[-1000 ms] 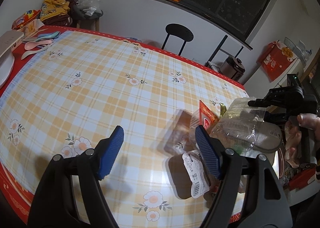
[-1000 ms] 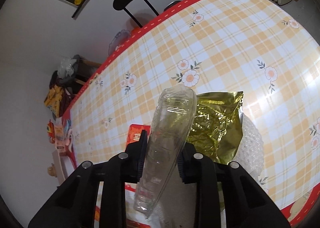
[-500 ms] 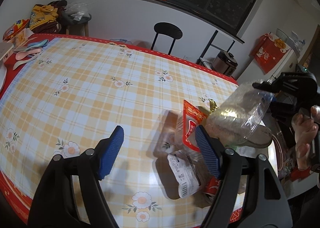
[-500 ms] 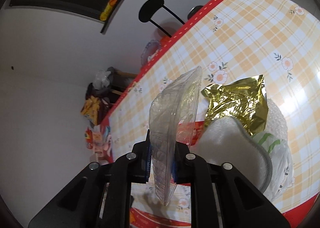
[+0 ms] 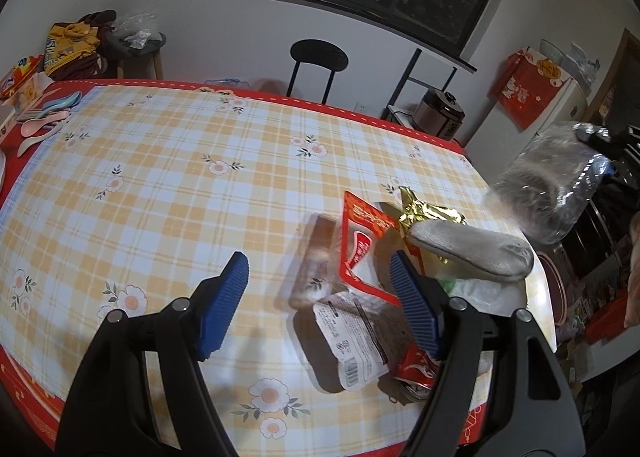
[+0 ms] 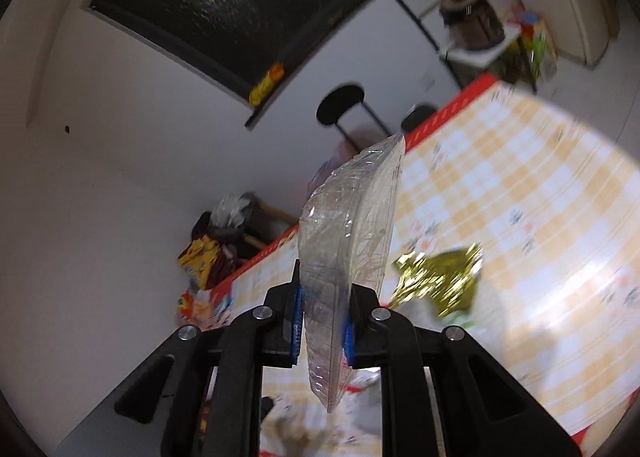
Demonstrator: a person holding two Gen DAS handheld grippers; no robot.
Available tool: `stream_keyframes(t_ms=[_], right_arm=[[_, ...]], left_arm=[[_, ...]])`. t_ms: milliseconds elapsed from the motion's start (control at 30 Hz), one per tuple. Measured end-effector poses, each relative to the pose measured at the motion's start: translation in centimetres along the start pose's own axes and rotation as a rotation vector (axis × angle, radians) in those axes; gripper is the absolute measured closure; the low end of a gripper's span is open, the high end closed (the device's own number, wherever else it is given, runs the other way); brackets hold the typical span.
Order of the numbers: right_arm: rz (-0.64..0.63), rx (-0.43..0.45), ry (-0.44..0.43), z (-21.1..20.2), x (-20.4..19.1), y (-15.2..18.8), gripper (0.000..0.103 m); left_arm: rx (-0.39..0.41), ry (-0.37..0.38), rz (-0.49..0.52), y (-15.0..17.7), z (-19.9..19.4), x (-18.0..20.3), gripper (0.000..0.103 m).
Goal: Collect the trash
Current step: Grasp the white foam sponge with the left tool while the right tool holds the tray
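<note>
My right gripper [image 6: 322,327] is shut on a clear plastic container [image 6: 348,249] and holds it in the air off the table's right side; it shows in the left wrist view [image 5: 548,193] too. My left gripper [image 5: 320,305] is open and empty above the table, just left of a trash pile: a red-and-white packet [image 5: 360,241], a gold foil wrapper [image 5: 424,213], a grey pad [image 5: 476,249], a labelled clear tray [image 5: 352,341] and a crushed red can [image 5: 412,373]. The gold wrapper [image 6: 440,277] also lies below the right gripper.
The checked floral tablecloth [image 5: 160,185] has a red border. Spoons [image 5: 44,121] and snack bags [image 5: 20,73] lie at the far left. A black stool [image 5: 318,57] stands behind the table. A rice cooker [image 5: 444,113] and a red bag [image 5: 532,89] are at the right.
My right gripper has lifted the clear container up and away from the trash pile to the right. My left gripper has stayed open and drawn back a little.
</note>
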State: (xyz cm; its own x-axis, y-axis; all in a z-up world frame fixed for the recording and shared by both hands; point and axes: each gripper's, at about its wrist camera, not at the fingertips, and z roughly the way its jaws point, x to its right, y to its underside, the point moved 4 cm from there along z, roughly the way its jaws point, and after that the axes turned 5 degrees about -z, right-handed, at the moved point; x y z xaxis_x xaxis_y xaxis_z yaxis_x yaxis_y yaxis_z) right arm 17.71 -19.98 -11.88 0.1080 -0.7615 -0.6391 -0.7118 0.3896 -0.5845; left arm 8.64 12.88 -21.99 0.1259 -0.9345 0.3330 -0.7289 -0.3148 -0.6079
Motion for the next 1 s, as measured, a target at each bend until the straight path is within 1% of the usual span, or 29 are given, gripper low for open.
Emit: stream_keyframes(t_ms=[67, 100, 167, 233, 300, 367, 400, 533, 600, 733, 767, 867, 933, 1000], right_arm=[[-0.043, 0.064, 0.049, -2.5, 0.8, -0.6, 0.086], [-0.055, 0.082, 0.063, -3.4, 1.2, -0.7, 0.086], [-0.09, 0.121, 0.118, -5.2, 2.3, -0.9, 0.086], [-0.115, 0.135, 0.166, -6.4, 3.4, -0.8, 0.086], [-0.112, 0.13, 0.205, -7.2, 5.1, -0.3, 0.086], [-0.09, 0.116, 0.224, -7.4, 6.5, 0.3, 0.086], [-0.08, 0.11, 0.235, -7.6, 7.3, 0.6, 0.086], [-0.05, 0.066, 0.291, -7.5, 10.4, 2.4, 0.086], [-0.043, 0.047, 0.31, -7.3, 11.6, 3.0, 0.086], [-0.018, 0.012, 0.333, -7.1, 13.8, 4.3, 0.086], [-0.016, 0.006, 0.337, -7.1, 14.0, 4.4, 0.086], [-0.009, -0.012, 0.345, -7.2, 14.9, 5.0, 0.086], [-0.005, -0.021, 0.352, -7.2, 15.5, 5.1, 0.086], [-0.003, -0.031, 0.358, -7.3, 16.1, 5.3, 0.086]], left_arm=[[-0.014, 0.014, 0.011, 0.2, 0.2, 0.8, 0.03], [-0.019, 0.021, 0.018, 0.3, 0.2, 1.3, 0.03], [-0.027, 0.039, 0.034, 0.4, 0.4, 2.3, 0.031], [-0.042, 0.069, 0.046, 0.4, 0.8, 3.8, 0.031], [-0.066, 0.108, 0.03, 0.4, 1.2, 4.7, 0.031], [-0.105, 0.166, -0.023, 0.1, 2.1, 5.5, 0.033], [-0.129, 0.189, -0.054, 0.0, 2.6, 5.9, 0.037], [-0.257, 0.271, -0.208, -0.6, 5.7, 7.2, 0.037], [-0.293, 0.299, -0.257, -0.8, 7.1, 8.1, 0.037], [-0.347, 0.287, -0.334, -0.8, 9.8, 9.2, 0.037], [-0.37, 0.282, -0.382, -0.6, 10.8, 9.2, 0.037], [-0.417, 0.279, -0.48, -0.1, 12.9, 9.1, 0.037], [-0.429, 0.279, -0.528, 0.1, 13.7, 9.0, 0.037], [-0.437, 0.295, -0.563, 0.1, 14.2, 9.1, 0.037]])
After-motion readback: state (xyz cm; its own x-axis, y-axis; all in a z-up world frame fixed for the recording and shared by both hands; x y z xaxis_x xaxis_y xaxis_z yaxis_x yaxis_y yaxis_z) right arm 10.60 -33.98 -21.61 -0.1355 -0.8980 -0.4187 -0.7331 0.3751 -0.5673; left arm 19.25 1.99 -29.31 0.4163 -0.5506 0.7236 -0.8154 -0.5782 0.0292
